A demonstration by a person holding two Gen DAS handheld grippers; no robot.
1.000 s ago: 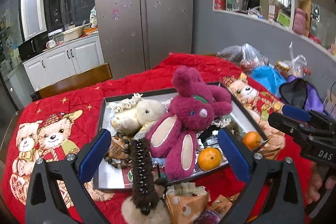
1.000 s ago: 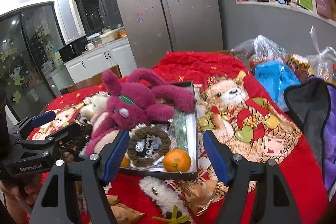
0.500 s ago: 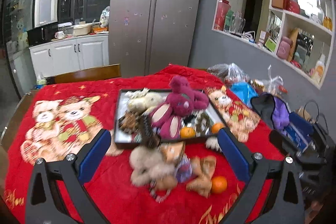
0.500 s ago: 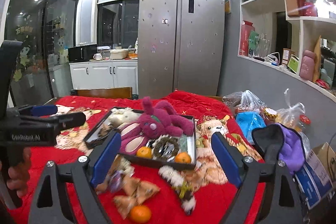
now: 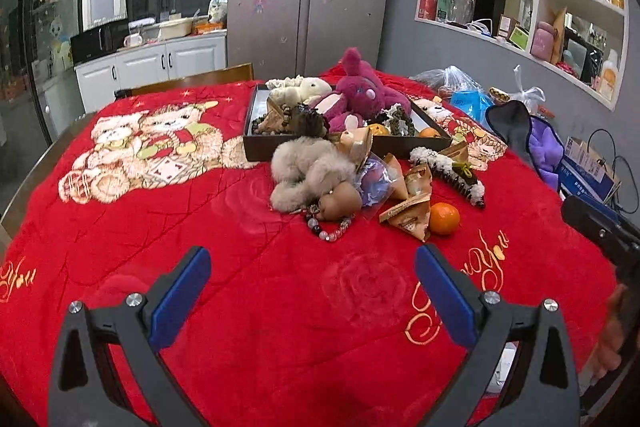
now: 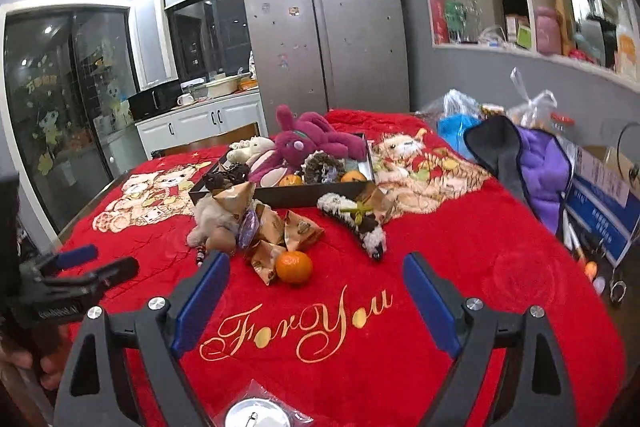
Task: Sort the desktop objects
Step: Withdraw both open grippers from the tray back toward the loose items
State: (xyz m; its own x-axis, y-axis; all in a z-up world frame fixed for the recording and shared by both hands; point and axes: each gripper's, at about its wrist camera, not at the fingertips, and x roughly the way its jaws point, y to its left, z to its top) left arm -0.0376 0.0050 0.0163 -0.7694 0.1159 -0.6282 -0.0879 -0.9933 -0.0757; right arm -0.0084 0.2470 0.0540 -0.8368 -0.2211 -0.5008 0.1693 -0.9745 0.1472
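1. A dark shallow tray point(image 5: 256, 151) sits on the far half of the table, on a red blanket point(image 5: 248, 267).
2. Tray contents: a magenta plush rabbit point(image 5: 360, 99) lying across the middle, a cream plush toy point(image 5: 304, 87) behind it, a dark beaded bracelet point(image 5: 280, 115) at the left end, a ring-shaped wreath point(image 6: 320, 163), and two oranges along the near edge point(image 6: 291, 180) point(image 6: 352, 176).
3. Loose items lie in a pile on the blanket just in front of the tray: a grey furry toy point(image 5: 308, 171), several brown paper packets point(image 5: 408, 215), a purple wrapped item point(image 5: 374, 183), a bead bracelet point(image 5: 328, 231), a third orange point(image 5: 442, 219) and a black-and-white fuzzy strip point(image 5: 452, 175).
4. Right of the table: plastic bags point(image 6: 532, 107), a purple-and-grey padded bag point(image 6: 540, 163) and a blue-and-white carton point(image 6: 604, 211); its print is unreadable.
5. Writing: gold script "For You" point(image 6: 296, 323) on the blanket. Lettering on the left tool's body is too blurred to read.
6. Left gripper point(image 5: 312, 295): fingers spread wide, nothing between them, above bare blanket, well short of the pile.
7. Right gripper point(image 6: 316, 299): fingers spread wide, holding nothing, with the third orange just beyond its tips.
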